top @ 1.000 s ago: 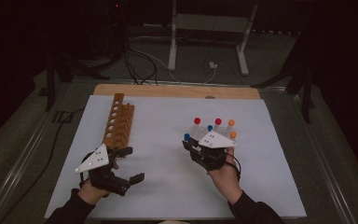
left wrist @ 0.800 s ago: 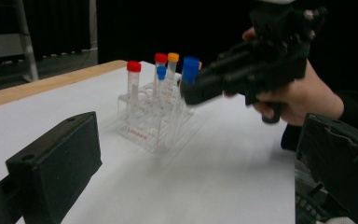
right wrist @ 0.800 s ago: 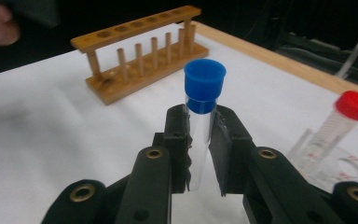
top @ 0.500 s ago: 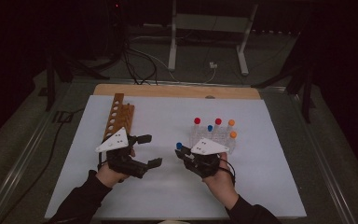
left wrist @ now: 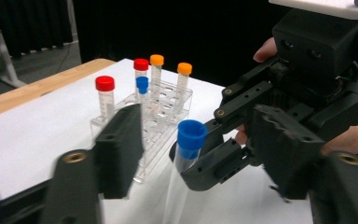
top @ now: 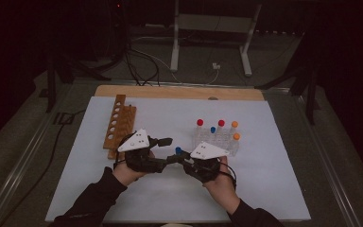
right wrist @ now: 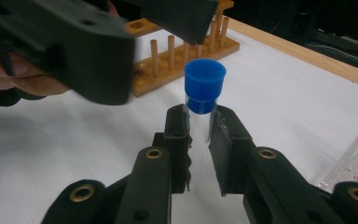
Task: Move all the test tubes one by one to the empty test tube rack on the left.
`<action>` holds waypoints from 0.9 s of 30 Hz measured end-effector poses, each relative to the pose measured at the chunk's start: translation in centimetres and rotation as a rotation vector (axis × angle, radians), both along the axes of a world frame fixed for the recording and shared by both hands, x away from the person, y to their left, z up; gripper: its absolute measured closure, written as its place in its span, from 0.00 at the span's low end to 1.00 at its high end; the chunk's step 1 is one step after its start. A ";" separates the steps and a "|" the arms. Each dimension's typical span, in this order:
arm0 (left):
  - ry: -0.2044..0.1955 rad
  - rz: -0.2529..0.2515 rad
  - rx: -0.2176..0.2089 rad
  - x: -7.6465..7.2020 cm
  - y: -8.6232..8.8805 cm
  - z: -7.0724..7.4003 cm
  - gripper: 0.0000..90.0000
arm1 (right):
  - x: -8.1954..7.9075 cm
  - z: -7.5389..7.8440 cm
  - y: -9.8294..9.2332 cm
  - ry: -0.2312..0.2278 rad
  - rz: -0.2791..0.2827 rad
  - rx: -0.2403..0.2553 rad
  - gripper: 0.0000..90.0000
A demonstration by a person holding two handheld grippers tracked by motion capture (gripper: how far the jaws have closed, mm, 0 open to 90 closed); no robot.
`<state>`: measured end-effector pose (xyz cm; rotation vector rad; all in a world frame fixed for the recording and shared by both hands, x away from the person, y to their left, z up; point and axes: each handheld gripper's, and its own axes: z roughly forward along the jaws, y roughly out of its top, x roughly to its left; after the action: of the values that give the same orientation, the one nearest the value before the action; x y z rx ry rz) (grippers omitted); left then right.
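Right gripper view shows the right gripper (right wrist: 199,140) with its jaws closed on a clear plastic tube with a blue cap (right wrist: 204,93), long axis upright, cap on top, above the white table mat (right wrist: 98,140). In the left gripper view, the left gripper (left wrist: 200,158) has its jaws spread wide on either side of that tube, not touching it. In the high view, both grippers meet near the mat's middle, between the wooden peg rack (top: 119,124) and the clear tube rack (top: 216,139), with bare mat toward the near edge.
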<state>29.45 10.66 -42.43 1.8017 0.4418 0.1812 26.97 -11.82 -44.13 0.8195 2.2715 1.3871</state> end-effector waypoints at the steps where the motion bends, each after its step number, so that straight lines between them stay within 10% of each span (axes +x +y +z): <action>1: -0.001 -0.001 0.002 0.0 -0.1 0.1 0.44 | 0.0 0.0 0.0 0.000 0.000 0.000 0.85; 27: -0.024 0.022 0.093 0.6 -1.2 -0.1 0.86 | 0.1 0.1 -0.2 -0.003 -0.008 0.002 0.83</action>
<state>30.00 9.43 -42.50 1.8844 0.4425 0.2420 27.12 -12.03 -44.02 0.8259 2.2623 1.3867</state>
